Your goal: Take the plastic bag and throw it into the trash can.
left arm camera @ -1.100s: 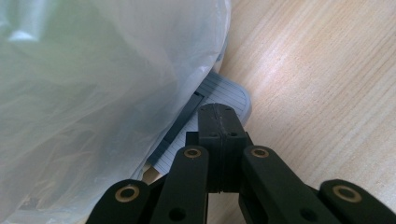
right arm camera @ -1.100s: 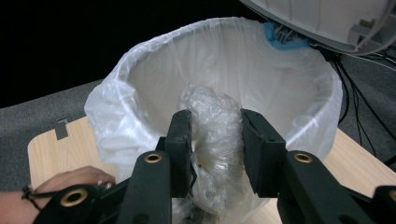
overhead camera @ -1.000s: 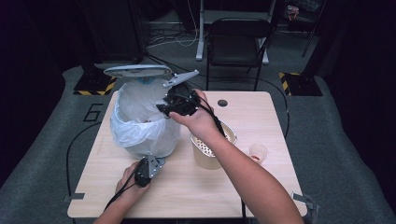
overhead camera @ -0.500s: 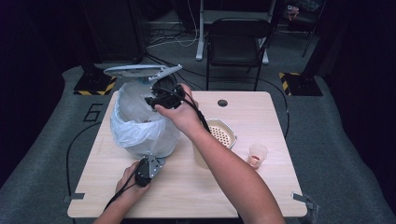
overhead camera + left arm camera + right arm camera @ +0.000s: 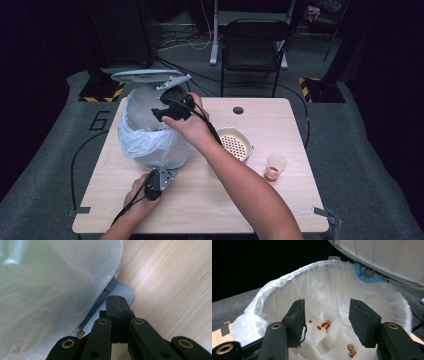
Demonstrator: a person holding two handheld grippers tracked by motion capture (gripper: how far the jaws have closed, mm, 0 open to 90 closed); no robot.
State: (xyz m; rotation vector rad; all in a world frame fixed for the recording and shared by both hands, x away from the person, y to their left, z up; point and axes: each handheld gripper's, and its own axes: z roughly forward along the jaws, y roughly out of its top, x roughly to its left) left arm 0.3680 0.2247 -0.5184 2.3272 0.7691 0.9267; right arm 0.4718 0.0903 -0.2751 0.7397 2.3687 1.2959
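Note:
A bin lined with a white bag [image 5: 150, 140] stands at the table's left, its grey lid [image 5: 147, 76] raised. My left gripper [image 5: 161, 181] is shut, and its tips [image 5: 117, 302] rest on the bin's grey ribbed pedal [image 5: 122, 291]. My right gripper [image 5: 159, 114] hangs over the bin's mouth. Its jaws have just been opening and now stand apart [image 5: 325, 312] with nothing between the pads. Below them a blurred clear thing [image 5: 329, 340] lies or falls inside the bag [image 5: 287, 290], among small red pieces [image 5: 323, 326].
A cream strainer bowl [image 5: 235, 143] sits right of the bin. A small clear cup with red bits [image 5: 275, 166] stands further right. The wooden table [image 5: 280, 200] has a round hole [image 5: 238, 110] at the back. A black chair [image 5: 255, 40] stands behind.
My right gripper has moved left, from near the strainer to over the bin's mouth, and its jaws have opened. The left gripper has stayed on the pedal.

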